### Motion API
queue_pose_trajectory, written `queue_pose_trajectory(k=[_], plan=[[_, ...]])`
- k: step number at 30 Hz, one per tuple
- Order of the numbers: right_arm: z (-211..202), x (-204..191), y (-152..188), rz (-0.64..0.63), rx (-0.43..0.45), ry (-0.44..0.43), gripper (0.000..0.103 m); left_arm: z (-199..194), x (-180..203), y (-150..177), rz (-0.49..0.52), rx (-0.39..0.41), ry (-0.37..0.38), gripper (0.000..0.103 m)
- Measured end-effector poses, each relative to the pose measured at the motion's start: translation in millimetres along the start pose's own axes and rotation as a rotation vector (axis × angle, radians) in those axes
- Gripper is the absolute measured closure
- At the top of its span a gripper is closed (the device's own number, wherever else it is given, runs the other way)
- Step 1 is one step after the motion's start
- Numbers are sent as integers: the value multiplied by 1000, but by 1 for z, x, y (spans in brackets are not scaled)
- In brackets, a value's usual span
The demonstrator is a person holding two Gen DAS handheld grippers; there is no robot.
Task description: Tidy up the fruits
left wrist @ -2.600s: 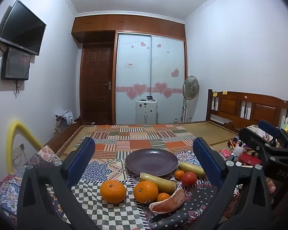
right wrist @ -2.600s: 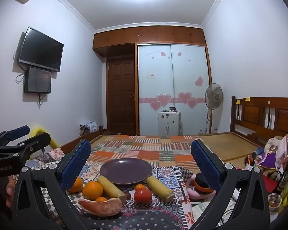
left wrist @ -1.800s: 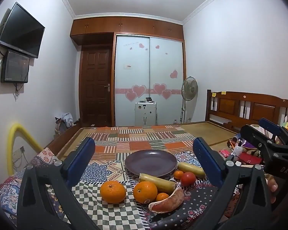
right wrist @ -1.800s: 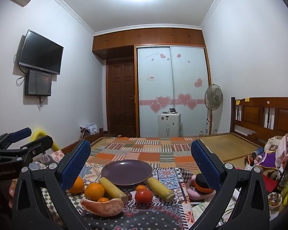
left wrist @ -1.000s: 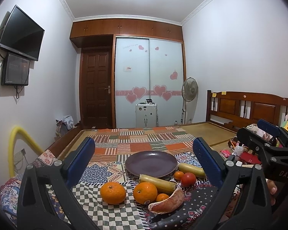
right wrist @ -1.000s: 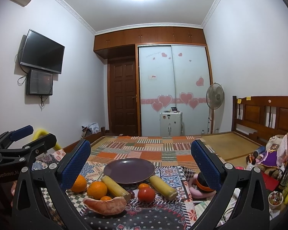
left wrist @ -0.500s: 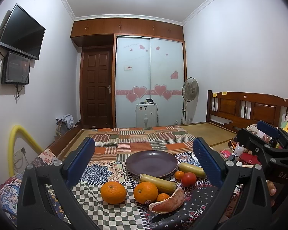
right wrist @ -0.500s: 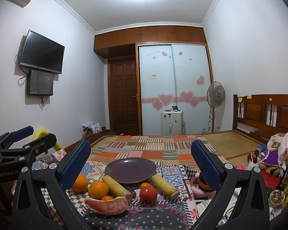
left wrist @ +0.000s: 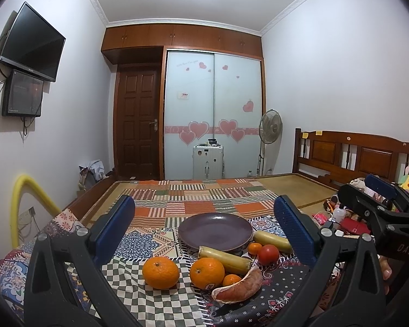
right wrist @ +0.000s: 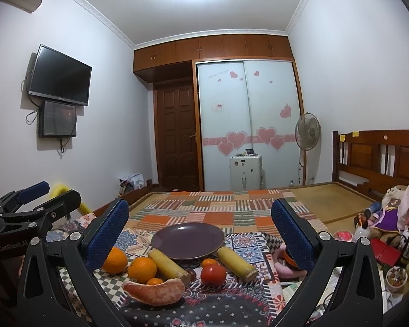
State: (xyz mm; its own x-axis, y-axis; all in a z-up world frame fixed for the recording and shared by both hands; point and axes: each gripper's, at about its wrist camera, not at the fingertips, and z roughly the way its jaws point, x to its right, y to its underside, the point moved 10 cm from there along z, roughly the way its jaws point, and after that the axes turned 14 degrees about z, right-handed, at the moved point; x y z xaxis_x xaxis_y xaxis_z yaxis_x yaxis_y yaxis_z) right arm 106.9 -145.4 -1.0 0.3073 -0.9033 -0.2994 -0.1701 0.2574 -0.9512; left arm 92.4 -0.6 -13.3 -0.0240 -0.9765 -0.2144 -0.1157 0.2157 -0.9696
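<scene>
An empty purple plate [left wrist: 215, 231] [right wrist: 187, 240] sits on a patchwork cloth. In front of it lie two oranges [left wrist: 161, 272] [left wrist: 207, 272], a small mandarin [left wrist: 231, 279], a pomelo wedge [left wrist: 238, 287] [right wrist: 154, 290], two yellow stalks [left wrist: 225, 256] [left wrist: 271, 241], a red tomato [left wrist: 268, 254] [right wrist: 213, 274] and another small mandarin [left wrist: 255, 248]. My left gripper [left wrist: 204, 229] is open and empty, held back from the fruit. My right gripper [right wrist: 200, 230] is open and empty too. Each gripper shows at the edge of the other's view.
A wooden bed headboard [left wrist: 351, 155] and soft toys [right wrist: 395, 207] stand at the right. Small clutter [right wrist: 395, 272] lies at the right table edge. A yellow tube [left wrist: 24, 207] arcs at the left. A fan [left wrist: 270, 130] and white suitcase [left wrist: 207, 160] stand by the wardrobe.
Both grippers have drifted slightly, staying open and empty. The fruit and plate have not moved.
</scene>
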Motion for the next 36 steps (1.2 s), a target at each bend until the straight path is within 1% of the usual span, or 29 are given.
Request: queue_pose_trajectory(k=[10,13,15,16,17,18,21,23,24,27,29,32,34,36], plan=[[6,3,7,-11,-13,9,0,6,-2,8,-13,-18,17,0],[10,4,11,-17,-28,3,0,11,-4,13,-21,-30,29,0],[13,5,14,-28,-40,3,0,16,-6,16,-21,-43,29,3],[15,6,15,-36,-39,6,0,18,-7,18,-19,-50,29,7],[20,8,19,-51,-48,19,0,21,-7,20,-16,-62,28,10],[23,10,21,-61,-58,27,1,25,-9,24,-10,-77,28,15],[36,17,33,-79,-112,33,7,35,-16,34,-4,-118,25,17],[43,23,40,-91,-149,46,19,42,-22,43,-9,-149,26,21],[46,27,44,-97,-167,55,21,46,-24,48,-8,-166,27,23],[59,45,58,-97,-237,82,24,59,-36,64,-3,-226,19,25],[65,58,64,-102,-267,107,28,67,-42,76,-7,-263,19,25],[73,76,72,-118,-306,155,30,80,-52,96,-19,-326,25,25],[79,85,77,-115,-336,170,30,88,-56,110,-32,-366,32,25],[86,93,83,-111,-378,172,35,97,-61,126,-41,-409,35,25]])
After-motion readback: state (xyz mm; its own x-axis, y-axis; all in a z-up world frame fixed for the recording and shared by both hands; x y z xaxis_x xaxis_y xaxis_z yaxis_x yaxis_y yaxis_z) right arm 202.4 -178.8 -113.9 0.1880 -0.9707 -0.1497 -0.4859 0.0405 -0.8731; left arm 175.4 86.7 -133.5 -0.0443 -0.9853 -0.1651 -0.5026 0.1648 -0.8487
